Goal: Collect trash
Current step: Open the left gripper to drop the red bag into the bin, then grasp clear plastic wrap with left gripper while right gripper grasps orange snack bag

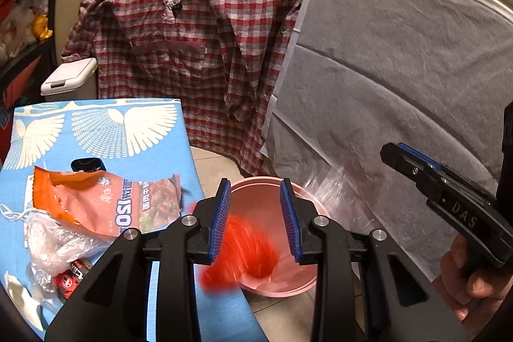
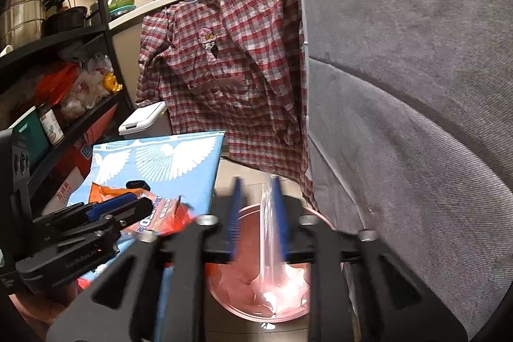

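Note:
A pink bin (image 1: 298, 286) stands on the floor beside a blue table (image 1: 105, 130); it also shows in the right wrist view (image 2: 256, 306). My left gripper (image 1: 255, 220) is open above the bin, and a blurred red piece of trash (image 1: 243, 252) is in the air below its fingers. My right gripper (image 2: 258, 220) is open over the bin, with a clear plastic film (image 2: 269, 233) blurred between its fingers; whether it touches a pad I cannot tell. On the table lie an orange snack bag (image 1: 105, 201), a clear plastic bag (image 1: 57, 242) and a small red pack (image 1: 69, 279).
A red checked shirt (image 1: 198, 37) hangs behind the bin. A grey cloth-covered panel (image 1: 400, 79) stands at the right. A white lidded bin (image 1: 69, 76) sits behind the table. A black shelf rack (image 2: 57, 53) with pots and bags stands at the left.

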The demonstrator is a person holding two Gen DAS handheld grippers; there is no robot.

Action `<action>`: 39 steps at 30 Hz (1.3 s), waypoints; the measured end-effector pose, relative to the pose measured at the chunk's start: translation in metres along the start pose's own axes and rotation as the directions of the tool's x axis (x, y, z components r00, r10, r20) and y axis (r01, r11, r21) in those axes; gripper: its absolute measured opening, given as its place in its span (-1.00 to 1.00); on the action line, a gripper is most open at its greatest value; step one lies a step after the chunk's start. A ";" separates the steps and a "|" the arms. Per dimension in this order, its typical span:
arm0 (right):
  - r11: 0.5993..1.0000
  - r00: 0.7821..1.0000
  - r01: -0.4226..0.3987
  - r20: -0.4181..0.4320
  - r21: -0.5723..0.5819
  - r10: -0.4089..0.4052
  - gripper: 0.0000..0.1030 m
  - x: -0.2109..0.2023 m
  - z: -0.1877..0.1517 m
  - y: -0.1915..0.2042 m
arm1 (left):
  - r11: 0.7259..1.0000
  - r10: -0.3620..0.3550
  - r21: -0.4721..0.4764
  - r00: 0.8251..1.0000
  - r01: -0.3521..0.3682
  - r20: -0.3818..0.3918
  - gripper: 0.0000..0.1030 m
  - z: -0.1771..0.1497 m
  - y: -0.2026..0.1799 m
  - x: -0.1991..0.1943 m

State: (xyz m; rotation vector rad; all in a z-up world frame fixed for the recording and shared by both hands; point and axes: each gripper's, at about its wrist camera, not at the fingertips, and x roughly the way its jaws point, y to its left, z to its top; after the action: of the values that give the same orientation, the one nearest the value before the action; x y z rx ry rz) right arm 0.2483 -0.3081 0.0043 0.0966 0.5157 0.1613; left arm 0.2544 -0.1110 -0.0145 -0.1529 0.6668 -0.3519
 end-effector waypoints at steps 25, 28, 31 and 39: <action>0.999 0.996 -0.023 0.087 -0.049 0.028 -0.42 -0.020 0.004 0.048 | 0.998 0.056 -0.015 0.995 -0.055 0.080 -0.40 0.005 0.046 -0.063; 0.998 0.995 -0.037 0.086 -0.055 0.042 -0.44 -0.021 0.003 0.057 | 0.997 0.074 -0.027 0.993 -0.072 0.093 -0.40 0.006 0.060 -0.076; 0.997 0.994 -0.054 0.092 -0.062 0.060 -0.45 -0.023 0.003 0.067 | 0.995 0.096 -0.042 0.990 -0.092 0.107 -0.40 0.007 0.078 -0.090; 0.986 0.988 -0.132 0.070 -0.106 0.139 -0.71 -0.017 -0.004 0.100 | 0.981 0.177 -0.102 0.978 -0.166 0.112 -0.40 0.001 0.132 -0.120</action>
State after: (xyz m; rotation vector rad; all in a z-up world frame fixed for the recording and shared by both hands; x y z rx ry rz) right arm 0.2185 -0.2131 0.0220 0.0388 0.4233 0.3153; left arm 0.2032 0.0557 0.0225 -0.2016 0.5724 -0.1444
